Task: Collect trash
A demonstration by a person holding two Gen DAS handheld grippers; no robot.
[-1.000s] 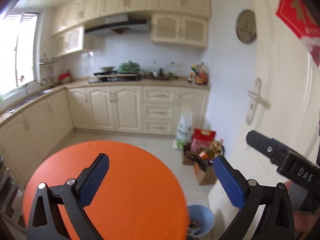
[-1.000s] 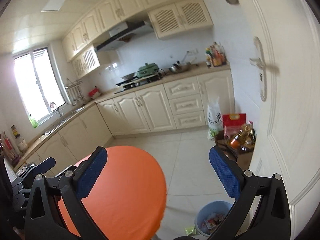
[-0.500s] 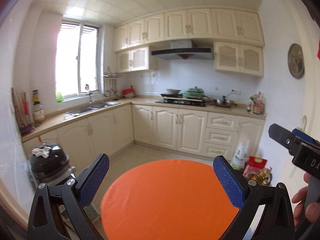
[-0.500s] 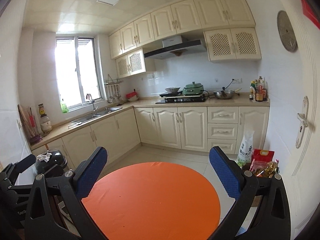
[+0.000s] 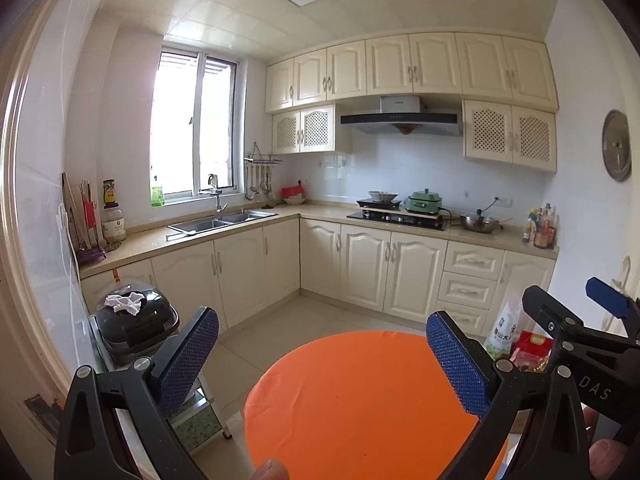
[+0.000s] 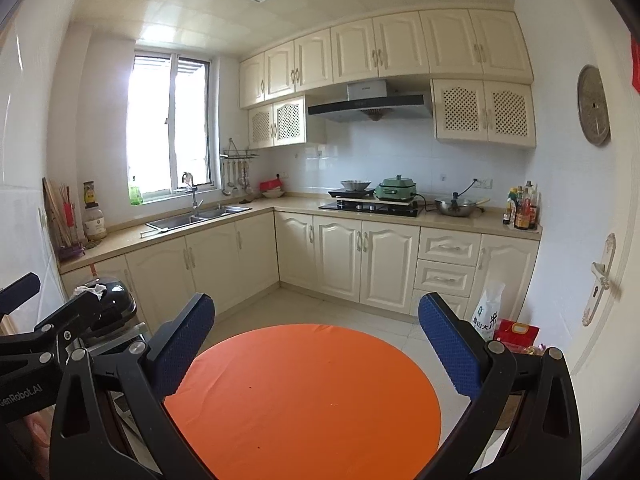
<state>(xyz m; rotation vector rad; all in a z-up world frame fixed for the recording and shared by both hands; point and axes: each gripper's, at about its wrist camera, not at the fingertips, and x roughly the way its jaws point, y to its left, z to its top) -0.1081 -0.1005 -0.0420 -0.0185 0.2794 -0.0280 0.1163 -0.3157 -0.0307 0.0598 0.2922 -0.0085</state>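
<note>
Orange round table (image 6: 304, 396) lay bare beneath both tools; the left gripper (image 5: 320, 360) and right gripper (image 6: 316, 348) hovered above it, fingers spread and empty. No trash or bin appeared in either view, so collection looked finished or paused.

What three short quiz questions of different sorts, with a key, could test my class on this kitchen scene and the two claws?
1. True or false: the left claw grips trash.
2. What lies on the black domed appliance? A) crumpled white cloth B) green bottle C) red box
3. Fill in: both claws hang over the round ____ table.

Key: 1 false, both it and the right claw are open and empty; 2 A, the crumpled white cloth; 3 orange.
</note>
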